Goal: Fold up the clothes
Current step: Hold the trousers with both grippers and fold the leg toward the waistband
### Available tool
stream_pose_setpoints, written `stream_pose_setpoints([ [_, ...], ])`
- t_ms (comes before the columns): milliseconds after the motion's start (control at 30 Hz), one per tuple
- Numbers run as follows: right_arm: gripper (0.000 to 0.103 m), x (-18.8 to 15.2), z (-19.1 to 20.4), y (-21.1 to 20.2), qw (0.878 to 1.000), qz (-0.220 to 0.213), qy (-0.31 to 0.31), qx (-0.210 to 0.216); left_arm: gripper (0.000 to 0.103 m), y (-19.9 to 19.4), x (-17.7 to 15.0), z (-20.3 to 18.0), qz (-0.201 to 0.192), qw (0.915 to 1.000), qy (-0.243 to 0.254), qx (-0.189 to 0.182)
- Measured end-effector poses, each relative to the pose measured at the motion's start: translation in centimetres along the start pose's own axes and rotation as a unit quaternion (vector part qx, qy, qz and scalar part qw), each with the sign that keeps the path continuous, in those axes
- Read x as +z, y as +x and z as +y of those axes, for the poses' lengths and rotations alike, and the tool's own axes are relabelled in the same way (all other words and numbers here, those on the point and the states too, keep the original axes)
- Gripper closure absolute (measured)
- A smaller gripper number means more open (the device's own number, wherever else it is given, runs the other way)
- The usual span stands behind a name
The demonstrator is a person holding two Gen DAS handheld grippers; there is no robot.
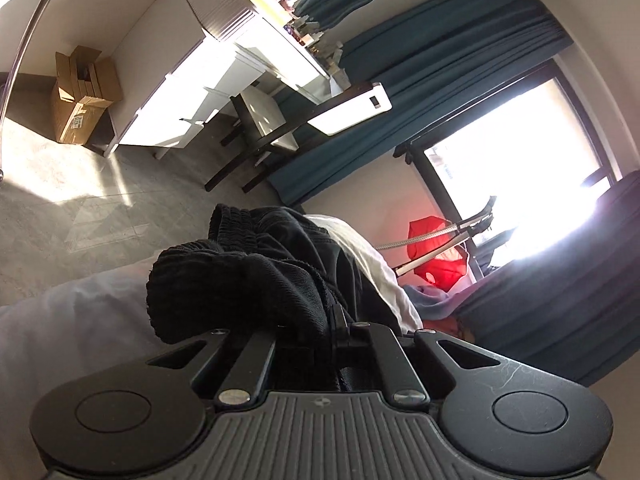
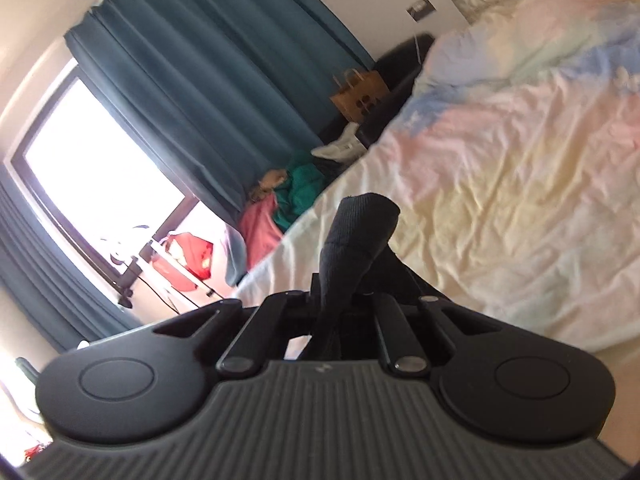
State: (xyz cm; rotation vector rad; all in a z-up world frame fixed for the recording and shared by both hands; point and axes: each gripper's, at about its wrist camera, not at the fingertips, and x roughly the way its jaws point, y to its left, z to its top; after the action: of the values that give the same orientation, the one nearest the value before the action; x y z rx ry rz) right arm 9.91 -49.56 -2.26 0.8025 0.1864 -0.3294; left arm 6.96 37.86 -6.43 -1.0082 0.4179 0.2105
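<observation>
A black garment [image 1: 256, 276] with an elastic ribbed waistband bunches up right in front of the left wrist camera, over the white bed sheet [image 1: 72, 320]. My left gripper [image 1: 340, 320] is shut on its fabric; the fingertips are buried in the cloth. In the right wrist view a narrow piece of the same black cloth [image 2: 356, 232] sticks up from between the fingers of my right gripper [image 2: 344, 300], which is shut on it, above the pastel bedspread [image 2: 500, 168].
A white desk [image 1: 192, 92] with a dark chair [image 1: 256, 132] and a cardboard box [image 1: 80, 96] stand across the grey floor. Teal curtains [image 2: 208, 80] frame a bright window [image 2: 96, 176]. Clothes [image 2: 280, 208] and a paper bag [image 2: 360, 92] lie beside the bed.
</observation>
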Motion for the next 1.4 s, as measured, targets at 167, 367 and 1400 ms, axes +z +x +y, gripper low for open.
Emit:
stream_pose_setpoints([
  [167,0.094,0.6,3.8,9.5,0.996,0.036,-0.002,-0.078,0.095,2.5,0.2,-0.6,-0.035,0.9994,-0.004,-0.002],
  [367,0.066,-5.9,-0.7,21.4,0.981,0.159,0.017,-0.112,0.093,5.0,0.2,-1.0,-0.076,0.9970,-0.018,-0.003],
  [1400,0.098,-7.4,-7.5,10.2,0.986,0.104,0.094,-0.092,0.078,1.9,-7.0,-1.1,0.033,0.9982,-0.035,0.036],
])
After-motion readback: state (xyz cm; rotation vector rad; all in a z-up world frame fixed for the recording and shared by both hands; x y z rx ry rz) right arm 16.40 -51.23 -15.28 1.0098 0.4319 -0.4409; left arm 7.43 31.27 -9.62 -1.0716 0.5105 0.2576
